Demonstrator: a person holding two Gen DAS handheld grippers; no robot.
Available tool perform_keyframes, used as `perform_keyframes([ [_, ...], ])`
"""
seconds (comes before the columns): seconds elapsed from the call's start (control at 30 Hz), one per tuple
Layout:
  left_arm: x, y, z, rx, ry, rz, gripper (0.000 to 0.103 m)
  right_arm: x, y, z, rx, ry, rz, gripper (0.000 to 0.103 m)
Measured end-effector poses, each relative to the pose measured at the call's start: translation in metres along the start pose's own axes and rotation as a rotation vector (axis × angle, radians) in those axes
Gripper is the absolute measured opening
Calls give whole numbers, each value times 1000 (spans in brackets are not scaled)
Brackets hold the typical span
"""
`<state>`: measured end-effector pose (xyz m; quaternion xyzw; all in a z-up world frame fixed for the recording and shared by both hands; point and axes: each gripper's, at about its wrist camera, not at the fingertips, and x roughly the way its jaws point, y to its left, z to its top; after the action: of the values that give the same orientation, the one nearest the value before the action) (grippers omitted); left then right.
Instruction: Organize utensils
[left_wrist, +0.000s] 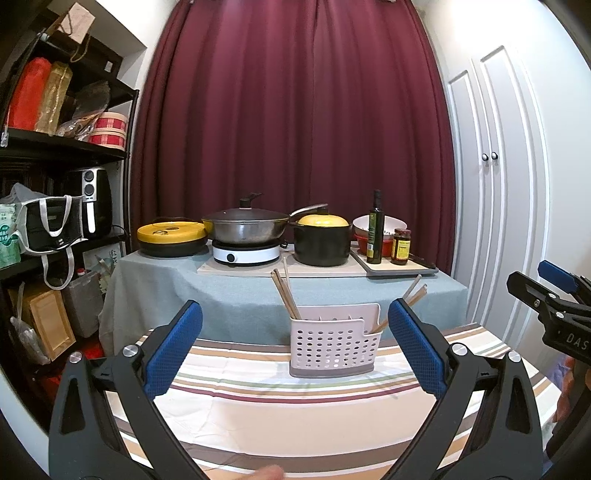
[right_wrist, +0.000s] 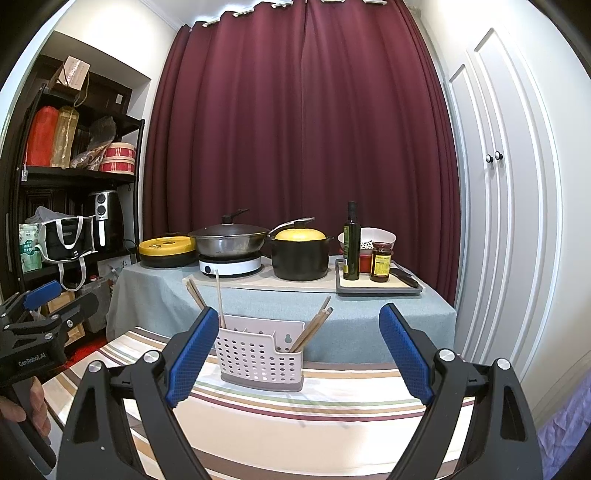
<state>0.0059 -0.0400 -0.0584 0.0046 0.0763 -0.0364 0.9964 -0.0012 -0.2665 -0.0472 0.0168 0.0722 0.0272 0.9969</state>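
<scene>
Chopsticks (left_wrist: 286, 297) stand leaning in the two end compartments of the white holder (left_wrist: 334, 341), which sits near the far edge of my striped tabletop (left_wrist: 295, 398). I hold my left tongs (left_wrist: 295, 343) spread wide and empty above the near side of the tabletop, and my right tongs (right_wrist: 299, 349) are just as wide and empty, both facing the holder without touching it.

The caddy (left_wrist: 334, 347) wall hides the lower ends of the chopsticks (left_wrist: 284, 299); its inner compartments barely show. In the left wrist view, the left finger's pad (left_wrist: 417, 347) covers part of the right-hand chopsticks. The frame edge crops the right gripper (left_wrist: 554, 295). Jar (right_wrist: 380, 262) label text is too small to read. The bottle (right_wrist: 351, 242) hides part of the bowl (right_wrist: 376, 236).
</scene>
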Motion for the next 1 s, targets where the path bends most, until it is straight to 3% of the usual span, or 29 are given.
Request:
perform_keyframes([
  [0.1, 1, -3, -1, 13, -1, 23, 99, 0, -4, -2, 0, 5, 0, 86],
  [0.6, 3, -3, -2, 14, -17, -18, 99, 3, -3, -4, -10, 10, -6, 86],
  [1.0, 14, -3, -6, 2, -33, 13, 99, 13, -3, -11, -14, 33, -6, 86],
])
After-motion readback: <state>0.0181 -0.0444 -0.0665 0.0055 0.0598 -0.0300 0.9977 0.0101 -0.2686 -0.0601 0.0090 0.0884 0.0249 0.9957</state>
